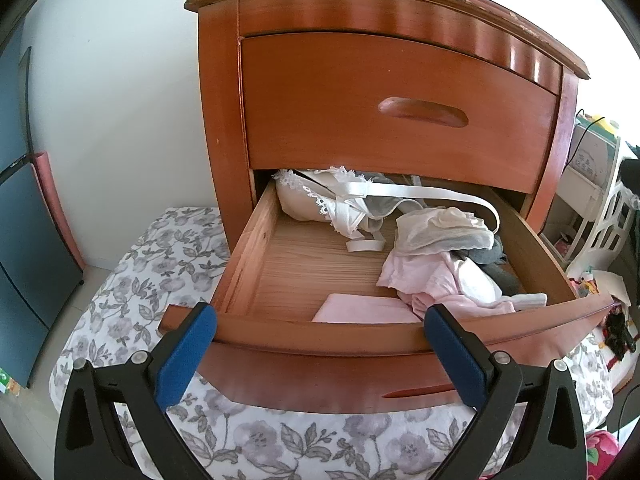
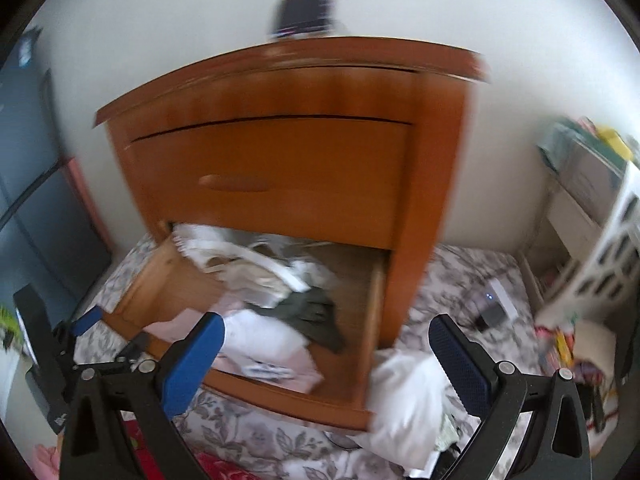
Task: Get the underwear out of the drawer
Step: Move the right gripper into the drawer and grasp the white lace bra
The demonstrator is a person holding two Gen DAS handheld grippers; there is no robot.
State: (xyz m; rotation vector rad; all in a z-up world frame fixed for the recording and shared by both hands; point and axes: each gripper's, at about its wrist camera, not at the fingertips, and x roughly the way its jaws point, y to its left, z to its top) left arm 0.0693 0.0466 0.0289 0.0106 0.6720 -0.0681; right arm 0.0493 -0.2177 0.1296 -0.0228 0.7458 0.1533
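Note:
The lower drawer (image 1: 256, 260) of a wooden nightstand (image 1: 400, 60) stands pulled out. Inside lie a white lace bra (image 1: 320, 200), cream sheer underwear (image 1: 444, 228), pink garments (image 1: 432, 280) and a dark grey piece (image 1: 500, 268). My left gripper (image 1: 320, 326) is open just in front of the drawer's front edge, holding nothing. In the blurred right wrist view the same drawer (image 2: 168, 276) shows white and pink clothes (image 2: 264, 344) and a dark green piece (image 2: 312, 312). My right gripper (image 2: 326, 334) is open above the drawer's front right corner. The left gripper's blue finger (image 2: 88, 320) shows at the left.
A floral quilt (image 1: 168, 248) lies under and around the nightstand. White cloth (image 2: 408, 400) lies on the quilt to the right of the drawer. A white lattice rack (image 2: 608, 256) and clutter stand at the right, a blue panel (image 1: 24, 220) at the left. A dark object (image 2: 308, 0) stands on the nightstand.

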